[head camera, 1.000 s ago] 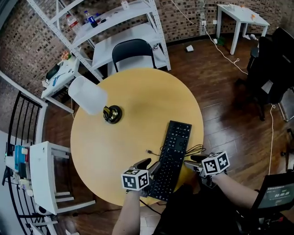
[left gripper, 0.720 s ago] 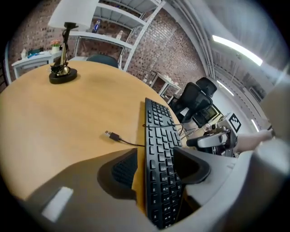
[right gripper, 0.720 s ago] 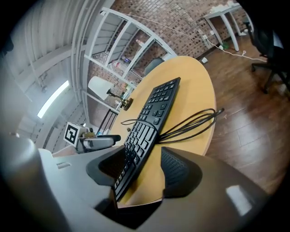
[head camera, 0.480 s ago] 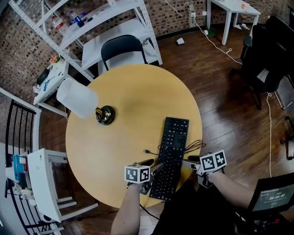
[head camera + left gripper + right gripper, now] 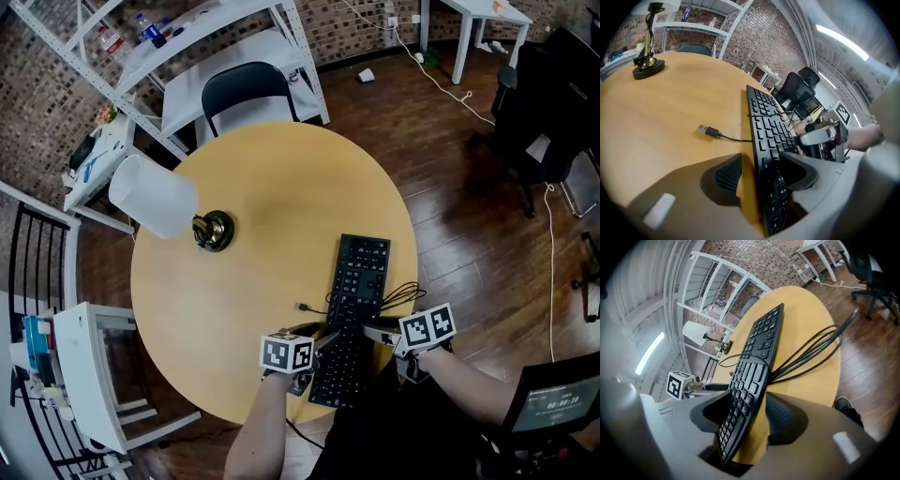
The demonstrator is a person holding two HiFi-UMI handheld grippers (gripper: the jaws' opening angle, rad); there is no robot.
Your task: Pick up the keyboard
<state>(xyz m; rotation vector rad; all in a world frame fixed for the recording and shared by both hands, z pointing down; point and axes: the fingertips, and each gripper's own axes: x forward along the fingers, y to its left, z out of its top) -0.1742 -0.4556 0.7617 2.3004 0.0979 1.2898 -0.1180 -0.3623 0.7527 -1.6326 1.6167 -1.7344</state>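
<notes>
The bench (image 5: 262,206) carries the keyboard (image 5: 361,281) flat by its near right edge, unmoved. Both tools have sunk to its near end. The left gripper (image 5: 759,164) has just been spreading its fingers (image 5: 727,177) and the right gripper (image 5: 749,401) just narrowing its own. Each stands spread astride the keyboard, neither pinching it. The grasp looks close. The bench holds no container; the bottles (image 5: 150,30) on the far shelf (image 5: 225,14) are too small to read.

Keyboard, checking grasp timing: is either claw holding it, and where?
Nothing held. The keyboard's near end lies between open jaws: left claw just opened, right claw just narrowed.
</notes>
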